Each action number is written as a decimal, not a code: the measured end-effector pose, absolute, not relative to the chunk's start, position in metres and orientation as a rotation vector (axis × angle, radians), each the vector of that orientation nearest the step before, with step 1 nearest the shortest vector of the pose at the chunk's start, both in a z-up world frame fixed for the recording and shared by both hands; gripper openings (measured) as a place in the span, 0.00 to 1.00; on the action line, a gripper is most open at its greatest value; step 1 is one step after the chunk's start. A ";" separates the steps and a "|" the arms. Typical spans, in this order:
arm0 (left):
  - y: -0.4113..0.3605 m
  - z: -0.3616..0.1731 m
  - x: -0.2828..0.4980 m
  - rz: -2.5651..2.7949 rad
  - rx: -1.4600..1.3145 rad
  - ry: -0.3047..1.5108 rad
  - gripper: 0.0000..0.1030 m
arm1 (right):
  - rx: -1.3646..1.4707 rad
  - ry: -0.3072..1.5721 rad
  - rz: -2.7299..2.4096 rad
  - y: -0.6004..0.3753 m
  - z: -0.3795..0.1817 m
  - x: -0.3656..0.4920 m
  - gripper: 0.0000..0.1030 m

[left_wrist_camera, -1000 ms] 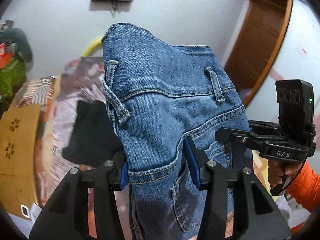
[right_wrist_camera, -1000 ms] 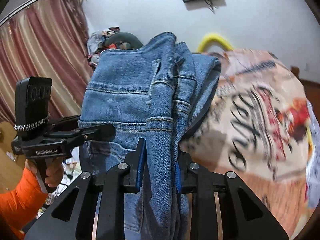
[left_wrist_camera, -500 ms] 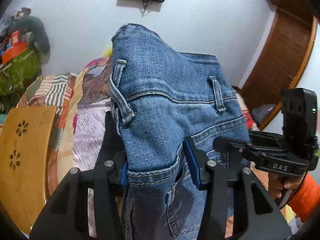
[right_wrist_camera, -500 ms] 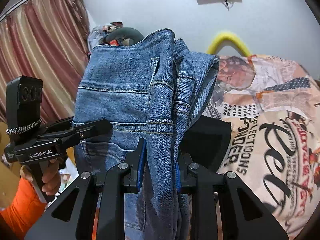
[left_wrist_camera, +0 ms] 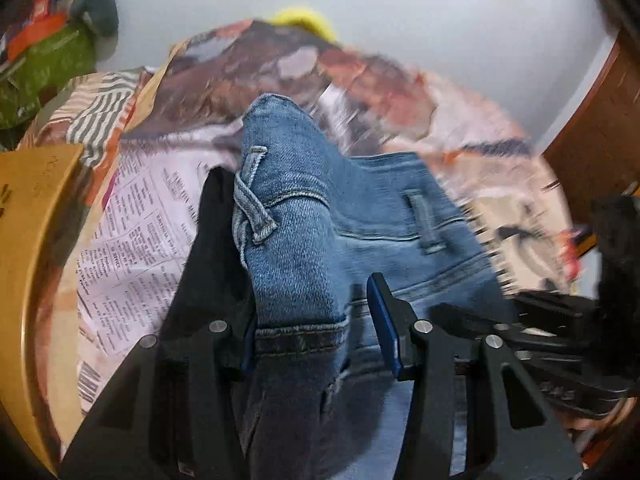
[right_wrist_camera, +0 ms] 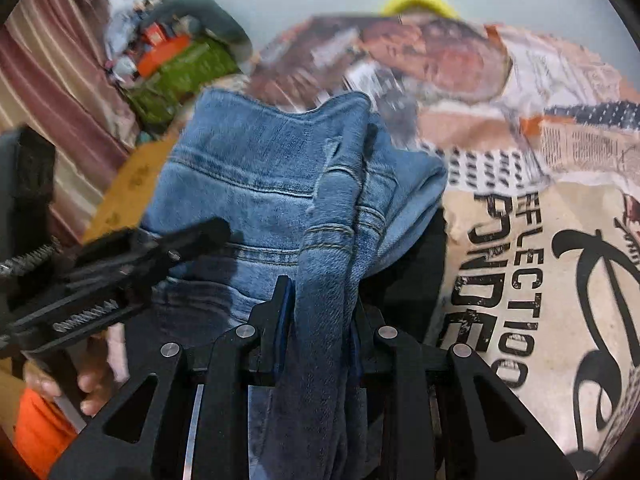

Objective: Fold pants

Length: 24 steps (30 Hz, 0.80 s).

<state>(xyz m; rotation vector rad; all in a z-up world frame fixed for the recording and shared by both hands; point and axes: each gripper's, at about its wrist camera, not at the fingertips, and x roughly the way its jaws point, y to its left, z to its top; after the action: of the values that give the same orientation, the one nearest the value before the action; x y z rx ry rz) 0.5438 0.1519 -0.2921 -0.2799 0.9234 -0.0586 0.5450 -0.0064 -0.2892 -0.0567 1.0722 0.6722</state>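
Left tool (left_wrist_camera: 316,332) pinches the jeans (left_wrist_camera: 332,240) at the waistband; right tool (right_wrist_camera: 318,320) is clamped on the bunched opposite edge. Since a second ago both have dropped toward the printed bedspread (right_wrist_camera: 560,240). Judgement: laying down comes next.

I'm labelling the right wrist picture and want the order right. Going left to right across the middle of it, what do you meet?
Striped curtain → the other gripper, held by a hand in an orange sleeve → blue jeans, clamped in this gripper → printed bedspread with black lettering.
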 end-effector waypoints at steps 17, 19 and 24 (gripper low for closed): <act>0.167 -0.184 0.444 0.006 -0.232 0.779 0.54 | -0.034 0.793 0.692 -0.063 -0.174 0.449 0.37; 0.160 -0.156 0.418 0.003 -0.202 0.726 0.54 | -0.022 0.725 0.700 -0.072 -0.147 0.427 0.37; 0.137 -0.084 0.345 -0.024 -0.142 0.569 0.56 | -0.011 0.522 0.731 -0.090 -0.078 0.359 0.37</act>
<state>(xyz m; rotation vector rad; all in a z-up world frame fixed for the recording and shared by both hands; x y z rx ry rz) 0.3451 0.1369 -0.0837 -0.1424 0.5688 -0.0241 0.3590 -0.0900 -0.0776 -0.0111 0.5219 0.7309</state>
